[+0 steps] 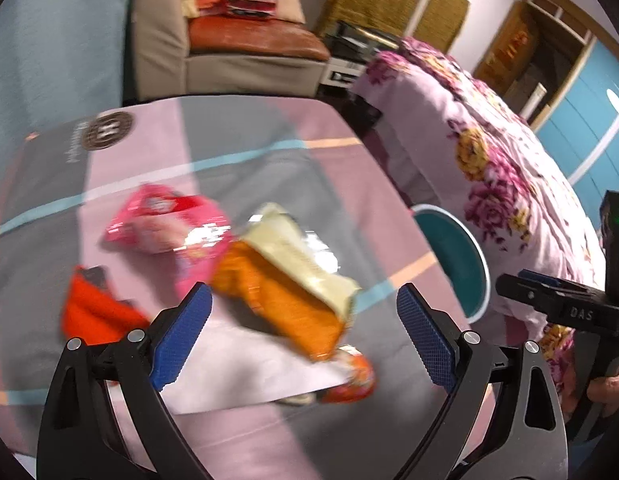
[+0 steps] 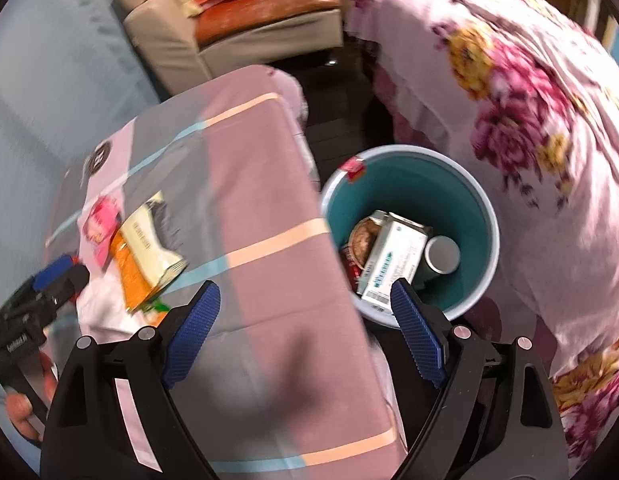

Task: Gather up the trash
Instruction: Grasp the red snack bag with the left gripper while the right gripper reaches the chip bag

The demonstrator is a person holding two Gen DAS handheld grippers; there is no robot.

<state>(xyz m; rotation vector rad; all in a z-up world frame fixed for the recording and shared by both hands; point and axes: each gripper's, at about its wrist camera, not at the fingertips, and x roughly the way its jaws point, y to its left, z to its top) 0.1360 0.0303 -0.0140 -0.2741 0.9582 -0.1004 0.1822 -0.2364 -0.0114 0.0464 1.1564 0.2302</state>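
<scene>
Left gripper: the left gripper (image 1: 303, 332), black with blue ridged pads, is being held spread wide above the table, nothing being pinched between its jaws.
Right gripper: the right gripper (image 2: 305, 330) is likewise being held spread and empty, being pointed down over the edge where the table meets the bin.
Surface: a table covered in a pink and grey cloth with teal and peach stripes (image 2: 269, 184) is being used as the work surface.
Trash on table: an orange and cream crinkled foil snack bag (image 1: 285, 276) is lying just ahead of the left gripper; a pink glossy snack wrapper (image 1: 169, 228) is lying beside it, touching it; a flat red-orange packet (image 1: 93, 308) is lying to its left; a small round orange wrapper (image 1: 355, 376) is resting at the edge of a white paper sheet (image 1: 245, 376).
Bin: a round teal plastic bin with a pale rim (image 2: 409, 200) is standing on the floor just beside the table, a white carton (image 2: 393, 256), a grey can (image 2: 441, 258) and a round lid-like item already lying inside.
Step judged: the orange and cream bag is probably being approached next.
Risk, grip: the slick foil could be slipping out if only a loose corner is being pinched.
Risk, neighbours: the pink wrapper could be dragged along or pushed off the table, since the two are touching.
Risk, drop: a light bag could be landing on the rim or floor if released too early.
Risk, sight: both views are being blurred by motion, so aim could be misjudged.
</scene>
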